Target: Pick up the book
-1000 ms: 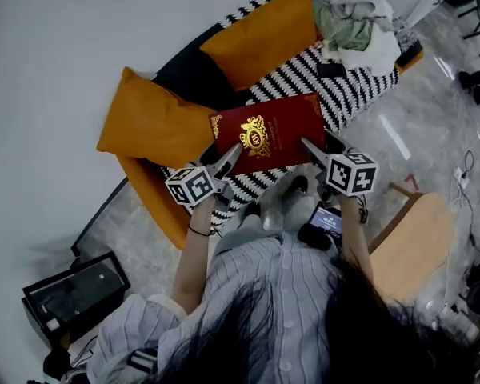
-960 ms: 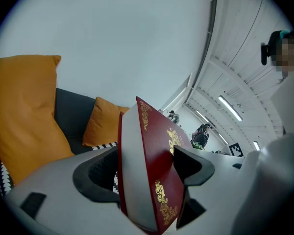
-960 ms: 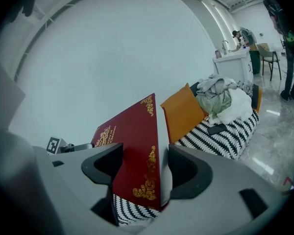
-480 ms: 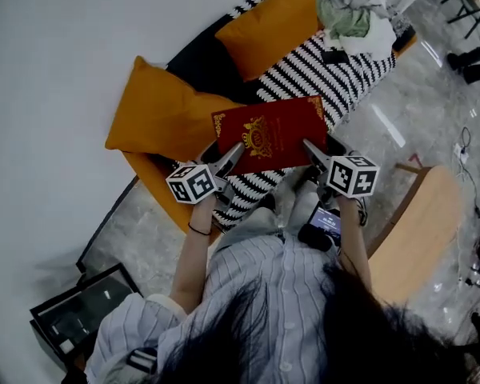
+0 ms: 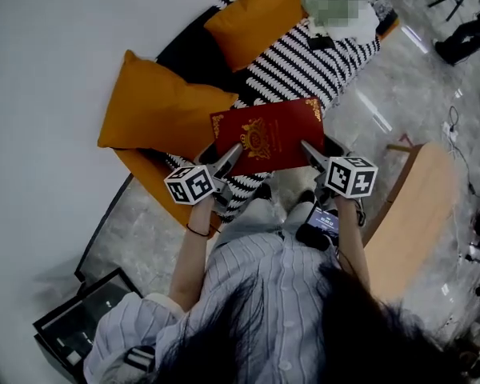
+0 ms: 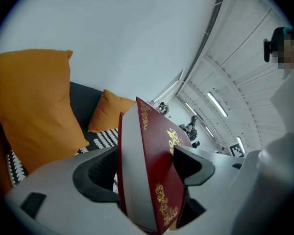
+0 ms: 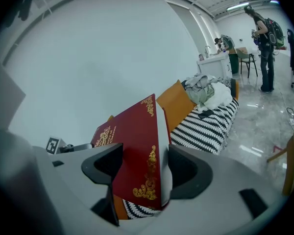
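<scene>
A dark red book (image 5: 269, 134) with gold ornaments is held up flat in the air above the striped sofa seat (image 5: 308, 66). My left gripper (image 5: 227, 155) is shut on its near left corner, and the book (image 6: 154, 173) fills the space between those jaws. At the near right corner my right gripper (image 5: 310, 149) is shut on the book (image 7: 134, 151) too, with the cover and the white page edges clamped between its jaws.
Two orange cushions (image 5: 156, 106) (image 5: 256, 18) lean on the sofa back by the white wall. A pile of clothes (image 7: 206, 92) lies at the sofa's far end. A wooden stool (image 5: 412, 206) stands at my right, a black case (image 5: 72, 326) at the lower left. A person (image 7: 264, 38) stands far off.
Both grippers have kept their hold on the book. The head view has shifted a little, so the sofa and floor sit differently in the picture.
</scene>
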Available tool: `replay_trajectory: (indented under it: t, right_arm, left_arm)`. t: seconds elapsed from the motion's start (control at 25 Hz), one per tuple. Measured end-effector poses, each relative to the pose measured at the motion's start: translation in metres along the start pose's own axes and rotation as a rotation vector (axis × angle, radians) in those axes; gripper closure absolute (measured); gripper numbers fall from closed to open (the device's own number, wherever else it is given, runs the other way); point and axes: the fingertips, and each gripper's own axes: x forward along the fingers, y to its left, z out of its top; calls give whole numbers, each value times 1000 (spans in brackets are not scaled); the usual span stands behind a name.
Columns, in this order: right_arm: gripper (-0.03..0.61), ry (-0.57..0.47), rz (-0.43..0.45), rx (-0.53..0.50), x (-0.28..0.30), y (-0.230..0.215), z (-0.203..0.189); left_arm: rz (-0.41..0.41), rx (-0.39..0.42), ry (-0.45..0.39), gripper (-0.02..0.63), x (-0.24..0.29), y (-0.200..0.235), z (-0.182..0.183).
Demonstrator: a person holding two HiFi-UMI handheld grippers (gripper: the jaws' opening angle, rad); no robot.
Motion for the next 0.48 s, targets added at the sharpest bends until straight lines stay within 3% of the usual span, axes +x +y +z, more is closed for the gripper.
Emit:
replay_trajectory:
  t: [0.48]
  right_arm:
    - [273, -38, -34, 34, -58, -18, -22]
  left_arm:
    - [-30, 30, 36, 270, -1, -45, -33]
